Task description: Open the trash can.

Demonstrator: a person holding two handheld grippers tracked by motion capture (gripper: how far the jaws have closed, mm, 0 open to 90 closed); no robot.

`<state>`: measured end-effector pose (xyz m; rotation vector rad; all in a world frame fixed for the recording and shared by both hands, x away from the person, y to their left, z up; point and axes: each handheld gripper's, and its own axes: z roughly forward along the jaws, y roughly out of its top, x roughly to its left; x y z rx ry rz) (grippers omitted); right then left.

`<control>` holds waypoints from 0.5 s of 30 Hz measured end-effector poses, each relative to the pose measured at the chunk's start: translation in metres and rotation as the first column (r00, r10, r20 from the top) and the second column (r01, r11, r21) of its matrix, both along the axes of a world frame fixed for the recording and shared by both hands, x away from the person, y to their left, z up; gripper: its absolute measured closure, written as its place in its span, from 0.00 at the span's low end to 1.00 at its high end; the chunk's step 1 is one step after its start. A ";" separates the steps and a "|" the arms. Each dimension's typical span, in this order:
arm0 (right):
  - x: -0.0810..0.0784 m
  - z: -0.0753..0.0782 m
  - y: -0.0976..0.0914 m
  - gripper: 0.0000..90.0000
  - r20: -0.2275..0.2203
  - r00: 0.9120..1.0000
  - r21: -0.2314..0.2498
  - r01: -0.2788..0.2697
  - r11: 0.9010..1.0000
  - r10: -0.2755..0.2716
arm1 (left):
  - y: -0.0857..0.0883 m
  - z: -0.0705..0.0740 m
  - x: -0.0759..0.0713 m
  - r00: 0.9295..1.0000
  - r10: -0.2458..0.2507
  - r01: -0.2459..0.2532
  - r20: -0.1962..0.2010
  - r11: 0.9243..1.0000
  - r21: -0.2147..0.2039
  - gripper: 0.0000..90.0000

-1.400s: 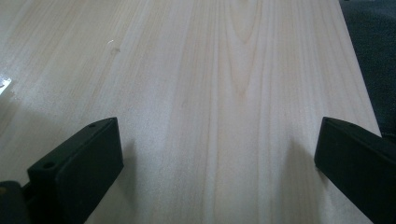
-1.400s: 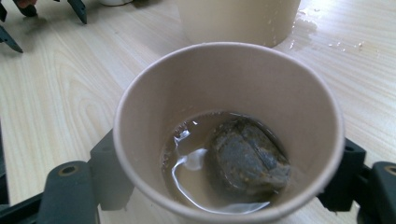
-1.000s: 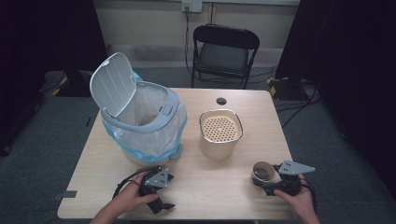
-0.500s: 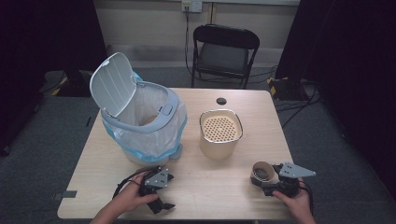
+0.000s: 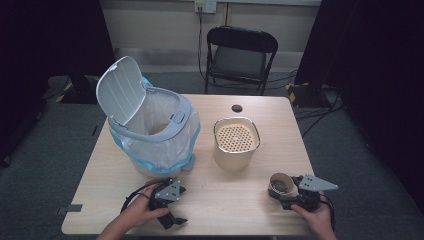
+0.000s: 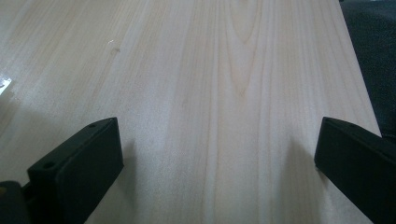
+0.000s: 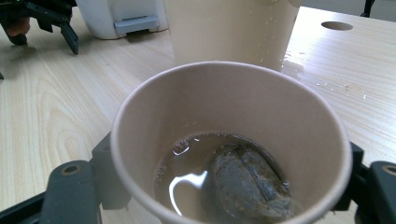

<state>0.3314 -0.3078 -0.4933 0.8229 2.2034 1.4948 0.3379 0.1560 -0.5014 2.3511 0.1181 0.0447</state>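
Note:
A brown paper cup [image 5: 280, 183] stands near the table's front right edge, and my right gripper [image 5: 283, 190] is shut on it, one jaw against each side. The right gripper view looks down into the cup [image 7: 224, 107]: a wet tea bag [image 7: 247, 184] lies in a little brownish liquid. My left gripper [image 5: 179, 205] rests on the wooden table [image 5: 225, 205] at the front left, held by a hand. Its jaws stand wide open in the left gripper view, with bare wood between them [image 6: 215, 158].
A beige canister [image 5: 236, 142] with a perforated top stands mid-table, just behind the cup. A white bin [image 5: 150, 135] with a plastic liner and raised lid stands at the left. Water drops [image 7: 327, 84] lie beside the canister. A folding chair [image 5: 240, 55] stands beyond the table.

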 end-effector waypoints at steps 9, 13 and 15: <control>0.002 0.004 0.000 0.29 0.003 1.000 -0.030 -0.012 0.999 0.012 | 0.000 0.000 0.000 1.000 0.000 0.000 0.000 1.000 0.000 0.00; 0.004 0.007 0.002 0.30 -0.008 1.000 -0.038 -0.006 0.999 0.006 | 0.000 0.000 0.000 1.000 0.000 0.000 0.001 1.000 0.000 0.00; 0.006 0.009 0.002 0.30 -0.016 1.000 -0.033 -0.006 0.999 0.005 | 0.000 0.000 0.000 1.000 0.000 0.000 0.001 1.000 0.000 0.00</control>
